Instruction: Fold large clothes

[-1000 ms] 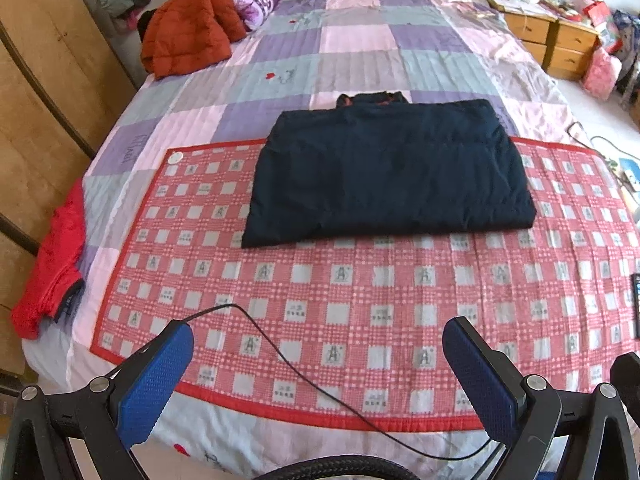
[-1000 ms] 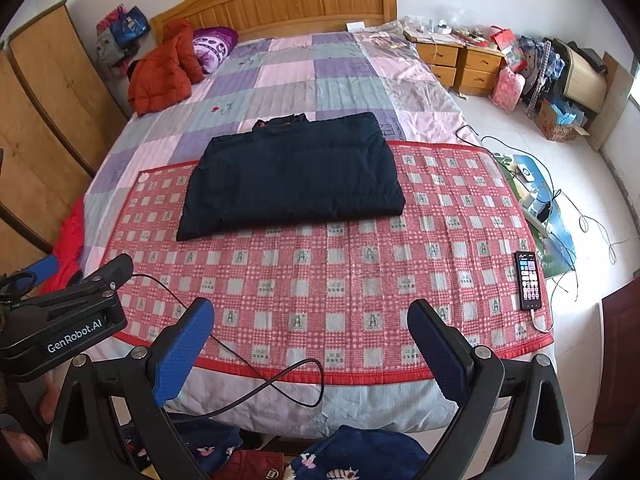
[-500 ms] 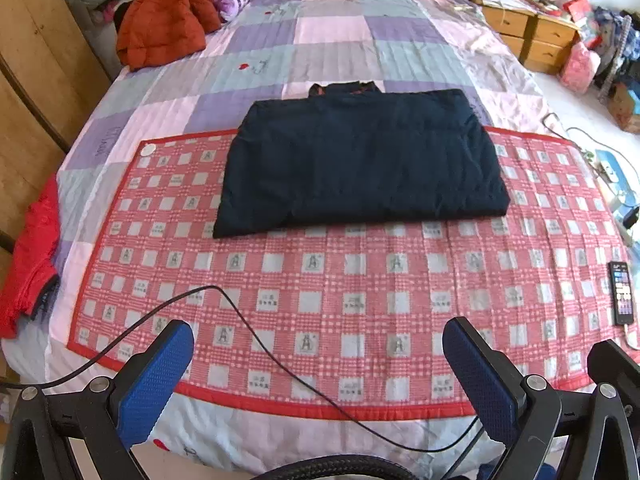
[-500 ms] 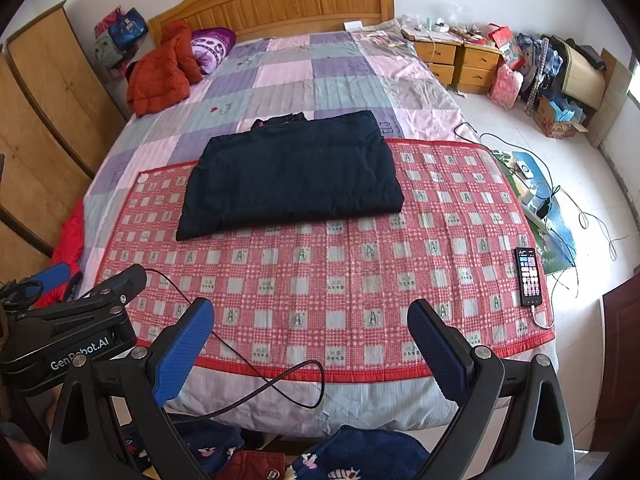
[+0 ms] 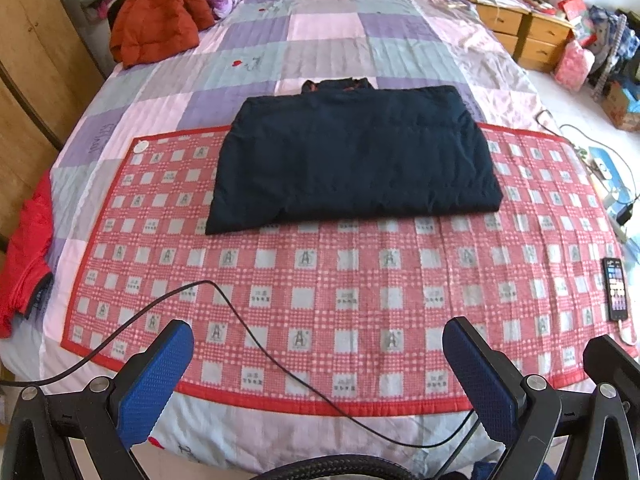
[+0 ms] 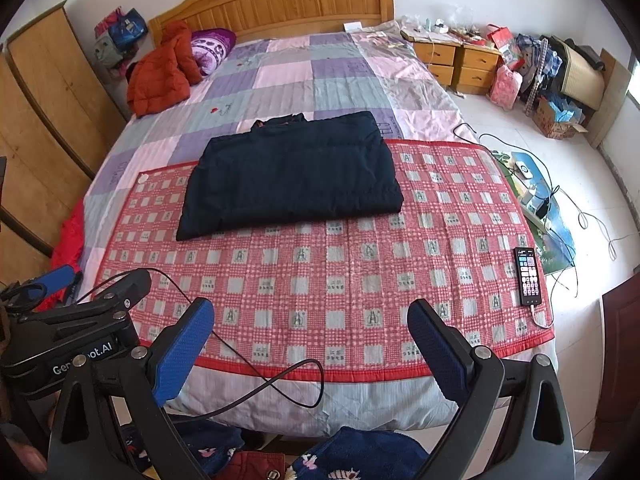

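Both views are pulling back from the bed, so the folded dark jacket is sitting farther off, straddling the far edge of the red checked mat. The left gripper and right gripper are hanging spread, empty. Only the right view is showing the headboard.

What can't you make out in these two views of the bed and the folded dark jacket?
- Underside layers of the folded dark jacket: hidden by its top panel, both views.
- Phone screen: too small to read.
- Black cable ends: cut off at the frame's bottom, left wrist view.
- Red garment: partly over the bed's edge.
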Motion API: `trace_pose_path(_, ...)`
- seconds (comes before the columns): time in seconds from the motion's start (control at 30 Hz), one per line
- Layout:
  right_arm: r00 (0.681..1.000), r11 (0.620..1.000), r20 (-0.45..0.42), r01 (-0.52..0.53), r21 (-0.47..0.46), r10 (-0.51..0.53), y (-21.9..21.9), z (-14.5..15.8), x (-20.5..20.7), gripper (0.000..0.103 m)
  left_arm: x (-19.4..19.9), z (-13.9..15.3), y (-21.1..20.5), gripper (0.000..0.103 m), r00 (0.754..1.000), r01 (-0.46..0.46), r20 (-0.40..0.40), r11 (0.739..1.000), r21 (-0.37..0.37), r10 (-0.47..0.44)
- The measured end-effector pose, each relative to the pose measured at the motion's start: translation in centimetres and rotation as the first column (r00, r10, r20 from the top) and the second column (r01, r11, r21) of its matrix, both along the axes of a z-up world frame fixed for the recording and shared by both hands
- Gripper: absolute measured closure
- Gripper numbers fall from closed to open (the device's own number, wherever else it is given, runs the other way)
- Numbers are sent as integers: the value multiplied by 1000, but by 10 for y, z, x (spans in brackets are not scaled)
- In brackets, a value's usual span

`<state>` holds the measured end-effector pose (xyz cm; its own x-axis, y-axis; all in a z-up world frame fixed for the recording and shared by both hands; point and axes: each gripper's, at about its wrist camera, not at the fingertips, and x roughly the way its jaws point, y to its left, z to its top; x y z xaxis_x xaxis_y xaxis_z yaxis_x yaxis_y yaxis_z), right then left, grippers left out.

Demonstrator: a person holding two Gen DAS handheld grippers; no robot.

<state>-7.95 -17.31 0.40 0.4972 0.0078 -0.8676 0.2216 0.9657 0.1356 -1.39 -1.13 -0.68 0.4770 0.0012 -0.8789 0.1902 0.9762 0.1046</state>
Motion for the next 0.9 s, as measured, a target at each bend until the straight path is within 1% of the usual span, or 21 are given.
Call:
trace_pose_path(0.5, 1000, 1000, 3, 0, -2, 0, -2, 0, -2, 3, -3, -2, -1, 1, 1000, 22, -8, 1000, -9, -22)
trace_pose_path(0.9, 1000, 1000, 4, -1, -1, 1, -4, 0, -4, 3, -2, -2, 0, 1, 1000, 20, -10, 1000, -9, -20)
